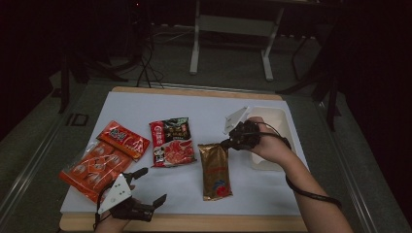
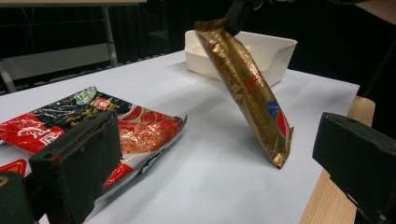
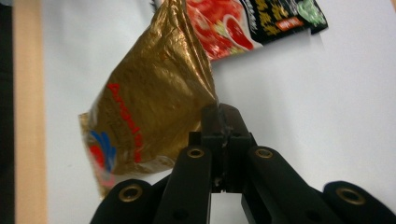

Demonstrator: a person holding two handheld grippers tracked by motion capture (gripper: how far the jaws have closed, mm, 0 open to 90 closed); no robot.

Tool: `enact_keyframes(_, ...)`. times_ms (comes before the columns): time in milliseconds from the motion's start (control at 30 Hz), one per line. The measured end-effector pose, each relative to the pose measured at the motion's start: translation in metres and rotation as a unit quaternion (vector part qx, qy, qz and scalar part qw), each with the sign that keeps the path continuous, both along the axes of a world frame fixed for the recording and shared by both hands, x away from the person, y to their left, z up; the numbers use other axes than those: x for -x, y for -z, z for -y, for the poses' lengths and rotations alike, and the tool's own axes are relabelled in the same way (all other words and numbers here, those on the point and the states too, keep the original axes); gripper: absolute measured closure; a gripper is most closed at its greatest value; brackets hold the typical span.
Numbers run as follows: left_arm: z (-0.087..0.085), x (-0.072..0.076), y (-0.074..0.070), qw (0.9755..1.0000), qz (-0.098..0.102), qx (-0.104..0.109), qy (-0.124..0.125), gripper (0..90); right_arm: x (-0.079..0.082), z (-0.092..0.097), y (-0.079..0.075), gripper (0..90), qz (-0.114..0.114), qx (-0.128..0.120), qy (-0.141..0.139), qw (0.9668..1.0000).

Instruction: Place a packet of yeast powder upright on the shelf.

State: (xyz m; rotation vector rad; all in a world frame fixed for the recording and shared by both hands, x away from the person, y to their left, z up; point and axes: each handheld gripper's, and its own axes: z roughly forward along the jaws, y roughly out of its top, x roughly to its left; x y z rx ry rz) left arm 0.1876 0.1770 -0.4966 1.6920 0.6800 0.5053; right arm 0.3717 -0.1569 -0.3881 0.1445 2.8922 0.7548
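Gold foil is pinched at its top edge between the closed jaws of my right gripper (image 1: 228, 142), and the gold pouch (image 1: 215, 171) hangs from them tilted, its upper end raised and its lower corner at or just off the white sheet; I cannot tell whether it touches. In the right gripper view the pouch (image 3: 149, 112) spreads out from the clamped corner, red lettering and a blue mark showing on its face. From the left gripper view the same pouch (image 2: 250, 91) leans steeply, top toward the white tray (image 2: 275, 51) behind it. That tray (image 1: 277, 121) sits just beyond my right hand (image 1: 265, 143) near the right edge of the counter (image 1: 194, 222). To the left of the pouch lies a red-and-black snack bag (image 1: 171, 141), flat on the sheet, and farther left an orange pack (image 1: 104, 160) lies flat as well. My left gripper (image 1: 148, 187) rests low at the near edge of the counter, jaws wide apart with nothing between them, well apart from the pouch.
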Motion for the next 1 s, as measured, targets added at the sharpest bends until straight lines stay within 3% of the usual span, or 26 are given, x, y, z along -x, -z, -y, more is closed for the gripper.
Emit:
enact_keyframes(333, 0.0, 0.0, 0.001, 1.0, -0.002, 0.001, 0.0, 1.9, 0.037, -0.005, -0.027, 90.0, 0.033, -0.006, -0.051, 0.9981)
enact_keyframes(533, 0.001, 0.0, 0.001, 1.0, -0.002, -0.001, 0.001, 1.9, 0.048, -0.003, -0.045, 90.0, 0.062, -0.014, -0.059, 0.9962)
enact_keyframes(700, 0.001, -0.001, 0.001, 1.0, -0.003, 0.0, 0.0, 1.8, 0.043, 0.003, -0.06, 90.0, 0.074, -0.024, -0.046, 0.9959)
enact_keyframes(1000, 0.002, 0.0, 0.001, 1.0, -0.003, -0.001, 0.0, 1.8, 0.023, 0.037, -0.099, 90.0, 0.11, -0.054, 0.02, 0.9923)
